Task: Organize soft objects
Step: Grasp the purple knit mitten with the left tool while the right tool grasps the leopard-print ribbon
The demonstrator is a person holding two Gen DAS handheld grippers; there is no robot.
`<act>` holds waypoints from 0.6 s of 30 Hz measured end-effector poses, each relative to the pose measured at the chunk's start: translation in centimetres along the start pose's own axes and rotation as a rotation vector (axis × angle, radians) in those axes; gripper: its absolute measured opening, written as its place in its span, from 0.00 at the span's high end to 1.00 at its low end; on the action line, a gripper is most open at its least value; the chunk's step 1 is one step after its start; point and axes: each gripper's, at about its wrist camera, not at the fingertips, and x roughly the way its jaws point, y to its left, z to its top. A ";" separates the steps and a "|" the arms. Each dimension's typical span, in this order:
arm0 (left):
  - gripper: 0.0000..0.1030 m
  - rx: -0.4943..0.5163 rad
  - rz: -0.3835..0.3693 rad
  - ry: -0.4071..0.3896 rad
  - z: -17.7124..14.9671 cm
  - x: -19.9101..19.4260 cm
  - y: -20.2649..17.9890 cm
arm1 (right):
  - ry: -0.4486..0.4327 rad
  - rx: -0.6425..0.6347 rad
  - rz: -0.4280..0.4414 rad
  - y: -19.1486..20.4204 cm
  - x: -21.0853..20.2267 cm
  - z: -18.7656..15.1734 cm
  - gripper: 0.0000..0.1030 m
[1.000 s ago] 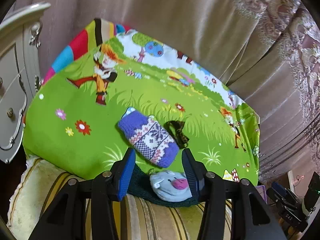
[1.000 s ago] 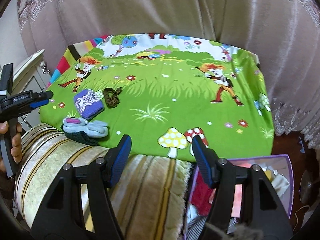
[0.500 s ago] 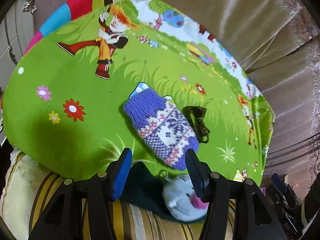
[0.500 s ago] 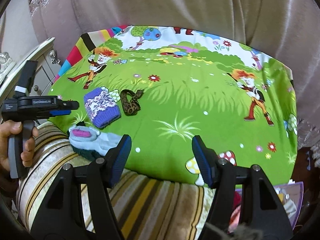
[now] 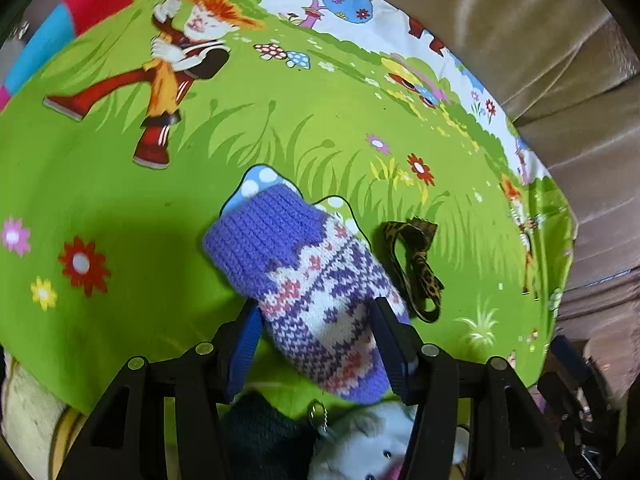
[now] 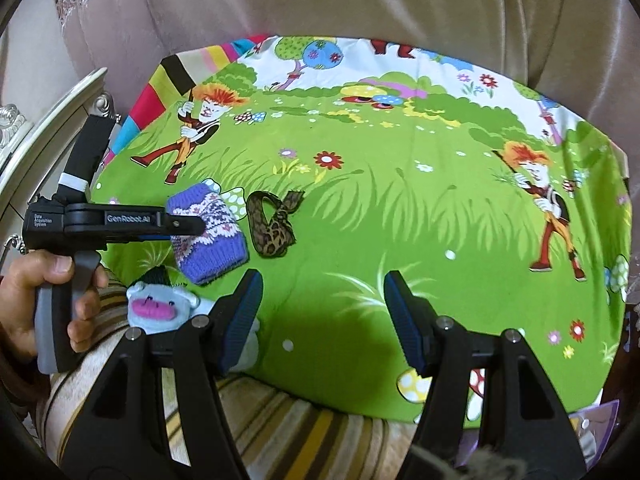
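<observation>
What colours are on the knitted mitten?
Purple, with a white, pink and purple pattern on the mitten. The left wrist view shows it best.

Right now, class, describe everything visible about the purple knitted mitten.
The purple knitted mitten is chunky wool: a plain ribbed purple cuff, then white bands with purple and pink patterns. It lies flat and diagonal on the green cartoon-print cloth, between the open fingers of the left hand-held gripper, beside a leopard-print fabric band.
</observation>
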 end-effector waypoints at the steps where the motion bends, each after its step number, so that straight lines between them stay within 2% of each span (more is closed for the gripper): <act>1: 0.46 0.007 0.007 -0.001 0.1 0.1 -0.1 | 0.008 -0.004 0.006 0.2 0.5 0.2 0.34; 3: 0.51 0.045 0.027 -0.015 0.2 0.2 -0.5 | 0.023 -0.013 0.020 0.5 1.4 0.6 0.32; 5: 0.73 0.077 0.045 -0.035 0.3 0.2 -0.8 | 0.047 -0.022 0.031 0.9 2.7 1.1 0.32; 7: 0.80 0.082 0.032 -0.049 0.5 0.0 -0.7 | 0.070 -0.031 0.048 1.5 3.9 1.5 0.32; 13: 0.84 0.066 -0.033 -0.112 0.5 -1.4 0.0 | 0.129 -0.060 0.071 3.0 7.5 2.7 0.32; 18: 0.84 0.026 -0.021 -0.220 0.6 -3.8 1.3 | 0.171 -0.098 0.073 4.1 10.0 3.5 0.32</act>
